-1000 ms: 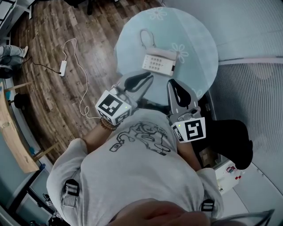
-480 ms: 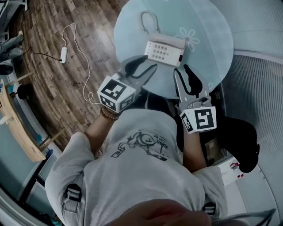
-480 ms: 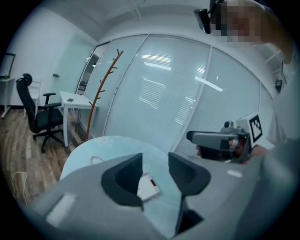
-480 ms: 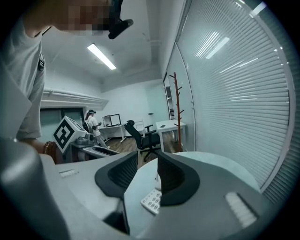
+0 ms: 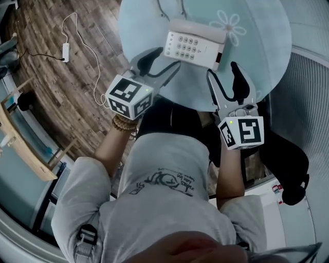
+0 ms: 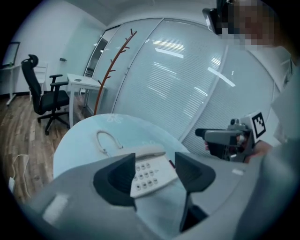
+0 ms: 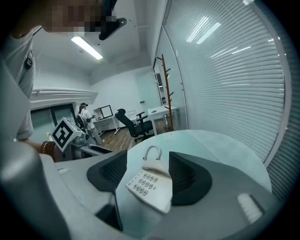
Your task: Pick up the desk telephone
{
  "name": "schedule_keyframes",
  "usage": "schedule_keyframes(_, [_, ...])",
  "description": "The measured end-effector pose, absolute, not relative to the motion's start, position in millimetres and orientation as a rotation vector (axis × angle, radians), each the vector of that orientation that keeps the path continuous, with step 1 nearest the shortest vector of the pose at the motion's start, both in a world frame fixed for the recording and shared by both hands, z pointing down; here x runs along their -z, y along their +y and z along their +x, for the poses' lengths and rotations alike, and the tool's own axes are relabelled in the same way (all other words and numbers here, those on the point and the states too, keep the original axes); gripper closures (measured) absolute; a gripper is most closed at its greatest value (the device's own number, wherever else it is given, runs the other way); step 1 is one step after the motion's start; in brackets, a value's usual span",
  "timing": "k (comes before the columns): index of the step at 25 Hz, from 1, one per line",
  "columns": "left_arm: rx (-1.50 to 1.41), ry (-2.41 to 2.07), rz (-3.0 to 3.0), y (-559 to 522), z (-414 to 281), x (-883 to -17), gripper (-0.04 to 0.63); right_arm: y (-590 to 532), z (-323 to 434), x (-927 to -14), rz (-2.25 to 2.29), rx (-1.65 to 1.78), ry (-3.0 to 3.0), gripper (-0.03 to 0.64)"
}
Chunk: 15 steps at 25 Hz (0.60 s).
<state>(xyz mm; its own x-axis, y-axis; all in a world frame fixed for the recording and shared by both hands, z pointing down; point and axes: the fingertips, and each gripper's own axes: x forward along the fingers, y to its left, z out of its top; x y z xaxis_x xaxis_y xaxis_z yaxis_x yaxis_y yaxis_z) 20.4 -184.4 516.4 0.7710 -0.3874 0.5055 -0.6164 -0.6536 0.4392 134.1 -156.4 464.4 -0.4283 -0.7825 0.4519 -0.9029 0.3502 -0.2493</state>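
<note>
A white desk telephone [image 5: 195,43] with a keypad and its handset on the cradle lies on the round pale-blue table [image 5: 257,46], its cord [image 5: 169,10] looped behind it. My left gripper [image 5: 160,60] hangs over the table's near edge, just left of the phone and apart from it. Its jaws are opening with nothing between them. My right gripper [image 5: 224,77] is near the phone's right corner, jaws also opening and empty. The left gripper view shows the phone [image 6: 147,168] beyond the left gripper [image 6: 154,173]. In the right gripper view the phone [image 7: 150,185] lies ahead of the right gripper [image 7: 147,173].
A power strip [image 5: 66,51] with its cable lies on the wood floor left of the table. A coat stand [image 6: 115,65], an office chair [image 6: 44,98] and a white desk [image 6: 84,84] stand beyond the table. A blind-covered glass wall [image 7: 234,84] runs along the right.
Both grippers have come down toward the table's near edge and their jaws have spread from nearly shut to open. The phone now sits just past their tips.
</note>
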Motion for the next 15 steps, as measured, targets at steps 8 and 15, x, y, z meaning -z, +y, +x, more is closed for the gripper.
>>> schedule_keyframes(8, [-0.519,-0.755,2.247,-205.5,26.9,-596.9,0.28,-165.0,156.5,-554.1,1.527,-0.854,-2.264,0.282])
schedule_keyframes(15, [-0.594,-0.749,2.179,-213.3,33.7,-652.2,0.238,-170.0,164.9,-609.2,1.519,-0.955,-2.205,0.245])
